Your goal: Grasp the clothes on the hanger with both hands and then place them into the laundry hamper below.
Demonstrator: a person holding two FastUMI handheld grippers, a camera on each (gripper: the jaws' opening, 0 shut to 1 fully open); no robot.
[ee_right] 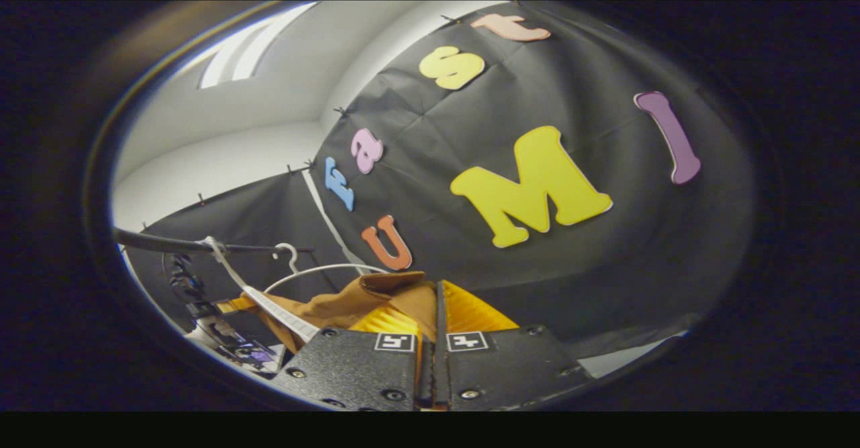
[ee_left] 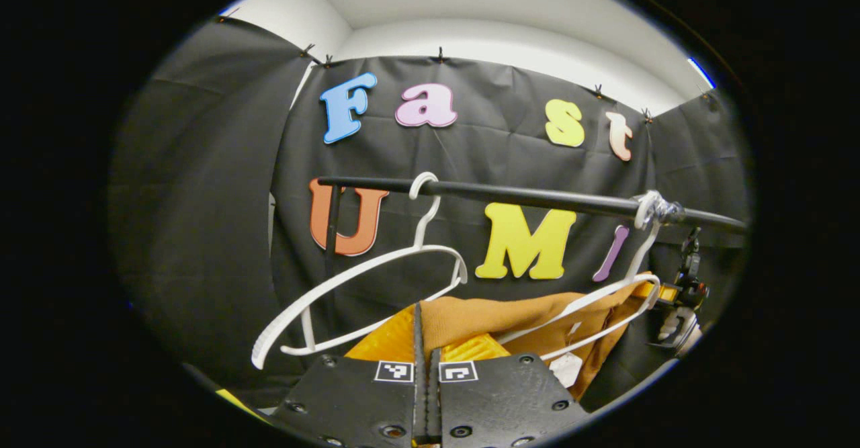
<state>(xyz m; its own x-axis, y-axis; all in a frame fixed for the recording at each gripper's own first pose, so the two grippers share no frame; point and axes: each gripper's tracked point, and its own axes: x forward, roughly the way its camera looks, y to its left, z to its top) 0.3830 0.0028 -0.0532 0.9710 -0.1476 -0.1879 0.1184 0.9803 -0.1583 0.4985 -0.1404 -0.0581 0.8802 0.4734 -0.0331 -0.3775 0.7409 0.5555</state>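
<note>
Both claws, left claw and right claw, were pressed together, each pinching the brown garment by the white hanger.

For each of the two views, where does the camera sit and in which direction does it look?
Left gripper view: rides on the left gripper, looking up at the black rail, an empty white hanger and the brown garment; own fingers closed on the cloth.
Right gripper view: rides on the right gripper, tilted, facing the booth wall; own fingers closed on the brown garment.
Shared: rail, hangers, garment.
</note>
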